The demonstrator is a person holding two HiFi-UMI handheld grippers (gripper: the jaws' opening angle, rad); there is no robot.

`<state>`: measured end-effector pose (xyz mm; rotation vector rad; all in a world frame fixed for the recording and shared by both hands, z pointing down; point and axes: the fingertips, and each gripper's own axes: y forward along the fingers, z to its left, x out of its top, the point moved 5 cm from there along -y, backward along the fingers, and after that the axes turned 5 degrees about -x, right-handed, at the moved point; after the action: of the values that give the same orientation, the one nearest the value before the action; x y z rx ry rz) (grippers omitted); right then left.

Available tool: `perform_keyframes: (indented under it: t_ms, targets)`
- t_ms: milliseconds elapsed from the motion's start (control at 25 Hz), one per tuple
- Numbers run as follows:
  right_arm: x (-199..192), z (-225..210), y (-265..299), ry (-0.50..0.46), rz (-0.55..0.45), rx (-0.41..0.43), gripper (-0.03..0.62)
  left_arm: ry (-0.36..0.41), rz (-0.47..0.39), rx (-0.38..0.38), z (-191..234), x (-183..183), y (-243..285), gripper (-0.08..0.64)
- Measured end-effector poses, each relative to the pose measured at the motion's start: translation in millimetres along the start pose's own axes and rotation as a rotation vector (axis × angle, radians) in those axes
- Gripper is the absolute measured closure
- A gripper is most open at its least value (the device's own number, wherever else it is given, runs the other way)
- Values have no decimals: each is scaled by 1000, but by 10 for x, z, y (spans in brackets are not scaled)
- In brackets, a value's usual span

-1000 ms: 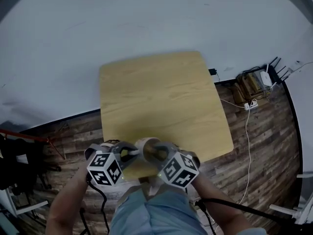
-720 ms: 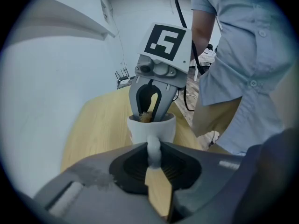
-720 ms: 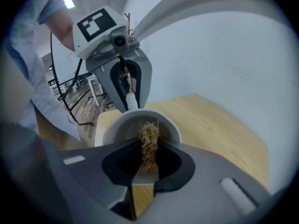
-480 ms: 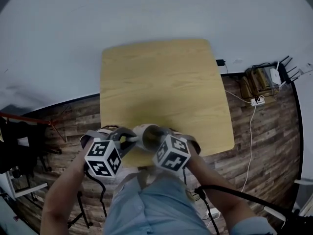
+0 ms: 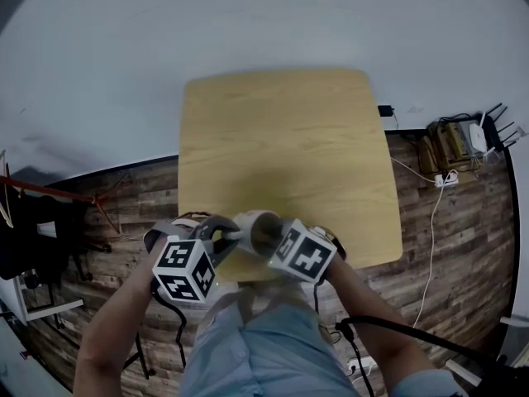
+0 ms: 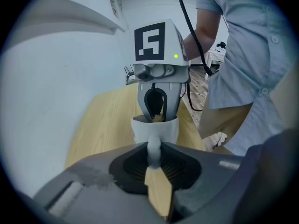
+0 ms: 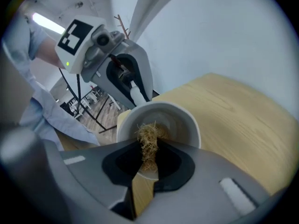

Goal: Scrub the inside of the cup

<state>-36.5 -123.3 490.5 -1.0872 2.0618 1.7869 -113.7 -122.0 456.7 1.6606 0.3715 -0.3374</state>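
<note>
A white cup (image 5: 255,231) (image 7: 161,125) is held over the near edge of the wooden table (image 5: 281,147), tipped with its mouth toward the right gripper. My left gripper (image 5: 221,236) (image 6: 154,150) is shut on the cup's handle (image 6: 153,146). My right gripper (image 5: 273,242) (image 7: 147,155) is shut on a tuft of straw-coloured scrubbing fibre (image 7: 148,141), whose tip sits inside the cup's mouth. In the left gripper view the fibre (image 6: 156,118) shows just over the cup's far rim, with the right gripper's body behind it.
The person's torso in a light blue shirt (image 5: 256,346) is close behind both grippers. Dark plank floor (image 5: 446,222) surrounds the table. Cables and a box of electronics (image 5: 463,143) lie on the floor at the right. A white wall (image 5: 248,23) is beyond the table.
The head view has shifted, so table and grippers sit slightly further right in the frame. Both grippers keep their holds, and the right gripper's cube has edged nearer the cup.
</note>
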Motion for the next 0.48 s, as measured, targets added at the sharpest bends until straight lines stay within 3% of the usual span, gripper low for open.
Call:
perform_keyframes:
  t_ms: [120,240,480]
  targets:
    - [82,-37,-62,111,-133,55,534,-6,7,1,-1,7,3,488]
    - [153,-163,-201,202,-247,26,535,-4,10,2,-10,33,20,488]
    - [147,-225,-288,178,-250,-39,535,15,21,4,-16,57,38,488]
